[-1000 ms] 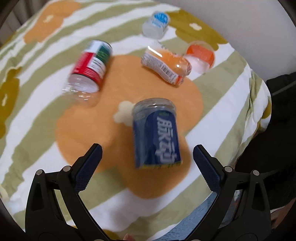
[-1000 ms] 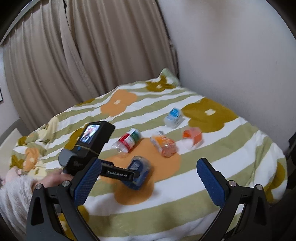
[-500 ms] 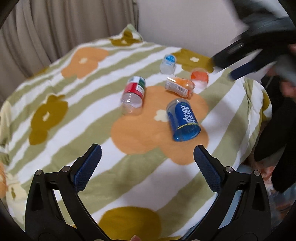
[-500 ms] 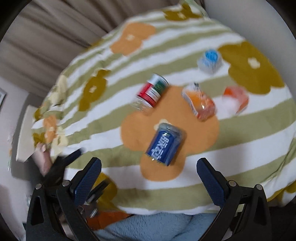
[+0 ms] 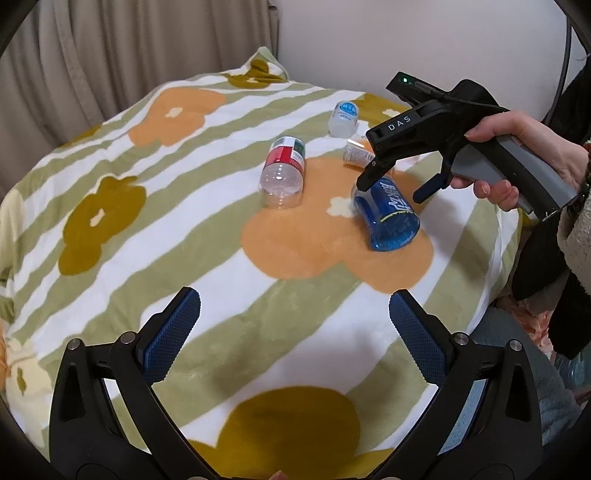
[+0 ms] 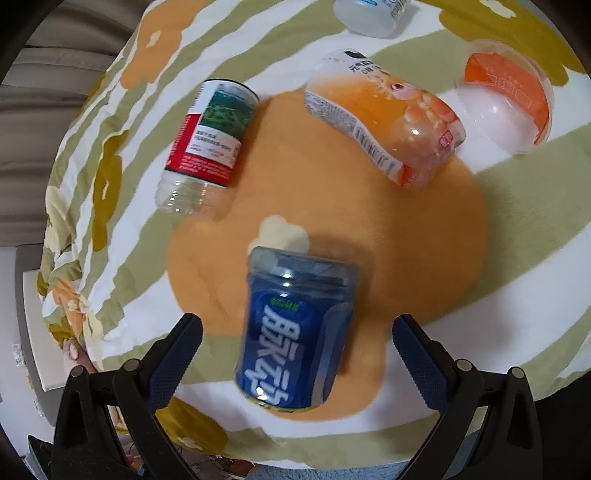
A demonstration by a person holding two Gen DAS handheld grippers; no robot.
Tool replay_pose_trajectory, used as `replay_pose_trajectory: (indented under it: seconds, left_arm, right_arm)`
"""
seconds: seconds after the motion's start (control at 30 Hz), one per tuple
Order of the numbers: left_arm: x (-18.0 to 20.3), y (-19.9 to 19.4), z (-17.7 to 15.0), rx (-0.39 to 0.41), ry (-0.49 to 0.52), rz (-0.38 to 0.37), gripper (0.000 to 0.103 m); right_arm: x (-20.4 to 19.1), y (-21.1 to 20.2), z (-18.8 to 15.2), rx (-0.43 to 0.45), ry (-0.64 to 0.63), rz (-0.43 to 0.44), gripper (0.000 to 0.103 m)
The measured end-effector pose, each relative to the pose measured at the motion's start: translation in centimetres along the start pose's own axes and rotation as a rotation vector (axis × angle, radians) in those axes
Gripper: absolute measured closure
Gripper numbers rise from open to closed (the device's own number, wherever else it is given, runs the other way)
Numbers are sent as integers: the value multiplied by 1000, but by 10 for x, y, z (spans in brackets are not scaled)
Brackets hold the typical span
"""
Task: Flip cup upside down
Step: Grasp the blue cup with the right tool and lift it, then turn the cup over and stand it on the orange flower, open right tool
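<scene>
right wrist view: the blue cup (image 6: 295, 332), a cut-off clear plastic bottle with a blue printed label, lies on its side at lower centre of the frame, on the orange flower of the striped blanket (image 6: 535, 266) that covers the bed. the right gripper (image 6: 297, 350) stands wide open and empty above it, one finger to each side of the cup, neither touching. upper left lies a red-and-green labelled cup (image 6: 210, 144); upper centre an orange labelled cup (image 6: 384, 129); at the upper right edge an orange-and-white cup (image 6: 506, 96); at the top edge a pale cup with a blue mark (image 6: 373, 14). left wrist view: the left gripper (image 5: 293, 325) hangs wide open and empty at the bottom of the frame, well apart from the cups; the right hand (image 5: 524, 158) holds its tool at right of centre, tips just over the blue cup (image 5: 388, 214), whose open mouth faces the lower right. judgement: the cup looks thin-walled, light and springy, its glossy label probably slippery, and the soft bedding gives little firm support. a hold across the labelled mid-body, where the wall is straight, should serve better than the flexible cut rim; gentle closing would avoid crushing it, and it may tip when stood mouth-down on the blanket.
</scene>
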State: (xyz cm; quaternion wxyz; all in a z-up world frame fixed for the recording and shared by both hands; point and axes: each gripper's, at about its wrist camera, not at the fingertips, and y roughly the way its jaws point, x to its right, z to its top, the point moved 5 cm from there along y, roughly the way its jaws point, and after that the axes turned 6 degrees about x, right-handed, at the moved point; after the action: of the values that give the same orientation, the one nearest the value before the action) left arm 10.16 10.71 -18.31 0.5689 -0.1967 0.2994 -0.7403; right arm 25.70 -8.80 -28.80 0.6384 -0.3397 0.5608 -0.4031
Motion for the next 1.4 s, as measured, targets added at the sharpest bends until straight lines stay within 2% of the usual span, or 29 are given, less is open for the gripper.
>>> replay_pose_trajectory:
  seconds: [0.07,0.1,0.17,0.2,0.3,0.37,0.43,0.53,0.6,0.63,0.73,0.8,0.93,1.03,1.4]
  left_arm:
    - [0,1,0,3,-6,-10,1]
    - [0,1,0,4,-9,-16,1]
    - [0,3,1,6,-10,-21,1]
    - [0,2,1,7,-10,-22,1]
    - [1,2,4,14,-18,-34,1]
    - [-1,-1,6,16,-31,-45,1]
    - [-2,-8,7,32,-49,-54,1]
    - [-4,-18,11,72,-75,-40,1]
    - [-4,-19,14,93,-106,-25,1]
    - [-5,-19,15,98,-121,-20,1]
    - [-7,-19,15,107,-174,-21,1]
    - [-7,-18,14,106,-203,-22,1]
    - [-7,-13,13,95,-212,4,1]
    - [-8,-13,17,104,-237,-5,1]
    - [-2,-15,25,128,-248,-19,1]
  right_arm:
    - [3,5,2,-12,14,11,20]
    - [3,7,3,-20,19,14,23]
    - [4,13,4,-33,27,17,39]
    - [5,14,5,-36,31,21,42]
    - [4,12,6,-9,26,31,43]
    - [-1,-9,6,87,-6,53,43]
    - [-21,-47,-6,301,-144,107,43]
    - [-45,-73,-43,614,-416,71,43]
    - [-50,-66,-62,736,-531,0,43]
    - [-49,-61,-66,769,-559,-21,43]
    - [-44,-45,-72,862,-616,-31,43]
    - [-40,-34,-68,882,-637,-72,43]
    - [-29,-22,-60,862,-639,-58,43]
    - [-22,-18,-61,839,-646,-55,43]
    - [-22,-18,-94,848,-731,-127,44]
